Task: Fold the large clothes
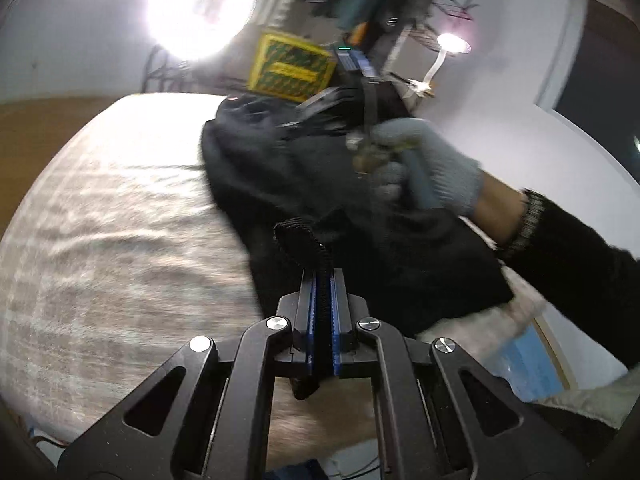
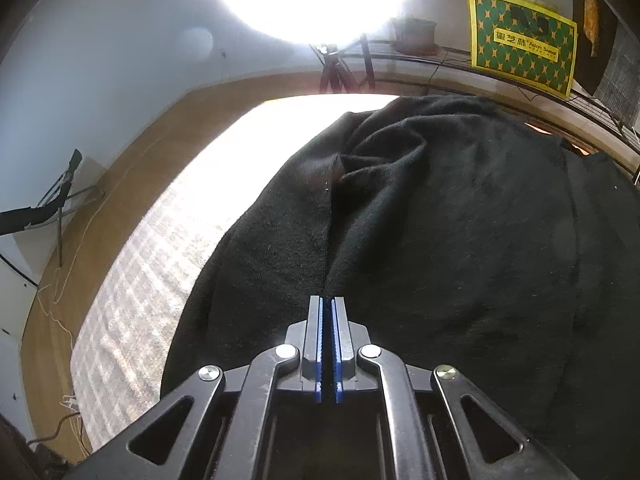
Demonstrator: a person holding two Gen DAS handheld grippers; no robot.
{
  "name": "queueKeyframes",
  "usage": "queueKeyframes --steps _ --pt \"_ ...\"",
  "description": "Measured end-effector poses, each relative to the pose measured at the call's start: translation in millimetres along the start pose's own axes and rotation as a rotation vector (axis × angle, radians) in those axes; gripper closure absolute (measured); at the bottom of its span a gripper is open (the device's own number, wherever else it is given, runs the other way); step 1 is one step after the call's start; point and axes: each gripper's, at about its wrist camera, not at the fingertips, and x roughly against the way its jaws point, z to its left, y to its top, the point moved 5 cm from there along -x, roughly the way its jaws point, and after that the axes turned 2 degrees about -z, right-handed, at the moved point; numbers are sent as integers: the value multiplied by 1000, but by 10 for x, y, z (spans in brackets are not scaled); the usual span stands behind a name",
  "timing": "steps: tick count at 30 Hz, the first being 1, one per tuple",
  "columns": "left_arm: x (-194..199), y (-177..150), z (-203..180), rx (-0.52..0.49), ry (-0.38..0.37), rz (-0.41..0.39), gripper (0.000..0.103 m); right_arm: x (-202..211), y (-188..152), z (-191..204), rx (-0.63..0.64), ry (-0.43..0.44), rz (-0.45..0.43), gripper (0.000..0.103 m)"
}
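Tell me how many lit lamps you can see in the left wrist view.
2. A big round lamp glares at upper left, beyond the bed. A small lamp on a bent neck glows at upper right, above the gloved hand. Others may be hidden.

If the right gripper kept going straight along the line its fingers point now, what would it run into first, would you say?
Most likely the black garment itself. The right gripper is already shut on a fold of it, and more of the same dark cloth lies directly ahead, over the pale bed cover. Depth is hard to judge.
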Motion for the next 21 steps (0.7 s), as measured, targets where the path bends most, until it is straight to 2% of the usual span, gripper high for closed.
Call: queueKeyframes --steps 2,3,4,5,8,10,19,21 --pt "-35 -30 -127 -24 -29 16 99 22 37 -15 2 -7 -25 99" --pt "-75 -39 -156 -30 -36 25 99 21 59 -37 -9 -7 -24 93" --pt "-114 -53 -202 -36 -44 36 99 33 66 -60 -28 7 -22 66" --pt "-142 -77 -232 -41 -50 45 99 48 103 -92 -53 31 -31 47" --pt "-141 -113 -262 -41 -59 54 99 53 241 -67 -68 92 -58 50" --pt "-124 -129 -265 -37 -58 53 99 -26 321 29 -45 102 -55 51" --pt "-64 -185 -203 -46 -39 51 99 -643 460 182 -8 9 40 51" --pt "-61 -206 -209 -55 -30 56 99 -719 462 187 -18 2 47 70"
